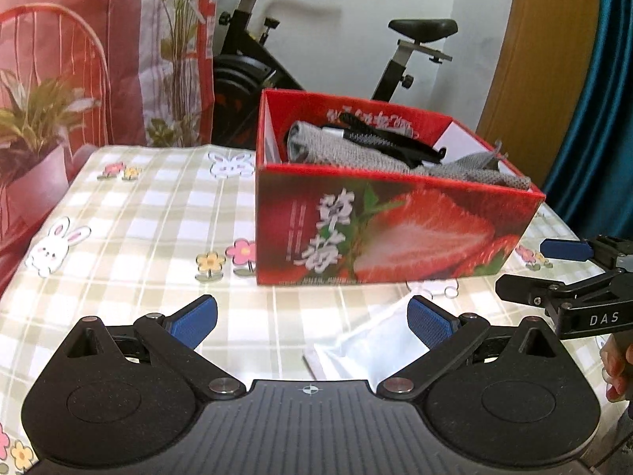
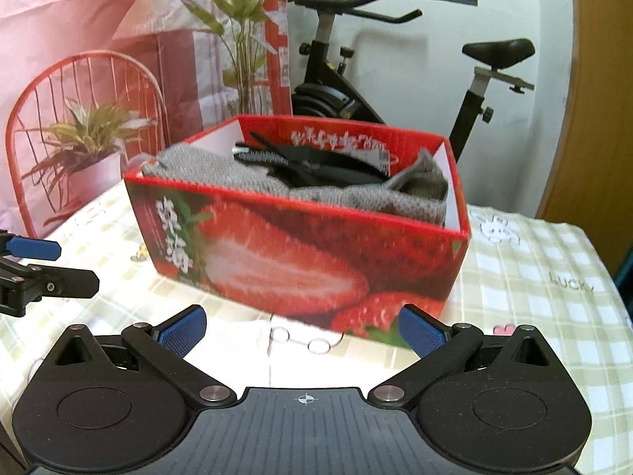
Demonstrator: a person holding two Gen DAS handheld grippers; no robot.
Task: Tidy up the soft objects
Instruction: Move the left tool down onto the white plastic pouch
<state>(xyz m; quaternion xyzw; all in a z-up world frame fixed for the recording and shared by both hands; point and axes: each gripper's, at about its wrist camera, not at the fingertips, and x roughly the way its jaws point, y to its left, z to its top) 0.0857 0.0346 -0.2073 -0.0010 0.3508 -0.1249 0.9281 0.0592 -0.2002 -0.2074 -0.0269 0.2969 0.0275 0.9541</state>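
A red strawberry-print box (image 1: 395,233) (image 2: 300,261) stands on the checked tablecloth. Inside lie a grey knitted cloth (image 1: 356,154) (image 2: 221,170) and a black strap-like item (image 1: 379,138) (image 2: 324,166). A white soft cloth (image 1: 368,340) lies on the table just in front of my left gripper (image 1: 312,320), which is open and empty. My right gripper (image 2: 302,328) is open and empty too, close to the box's near wall. The right gripper (image 1: 569,273) also shows at the right edge of the left wrist view, and the left gripper (image 2: 35,265) at the left edge of the right wrist view.
The table (image 1: 138,213) carries a green checked cloth with rabbits and flowers. Behind it stand an exercise bike (image 1: 277,59) (image 2: 356,91), a red backdrop picturing a chair and plants (image 1: 59,79), and a wooden door (image 1: 546,59). A hand (image 1: 617,364) shows at the right edge.
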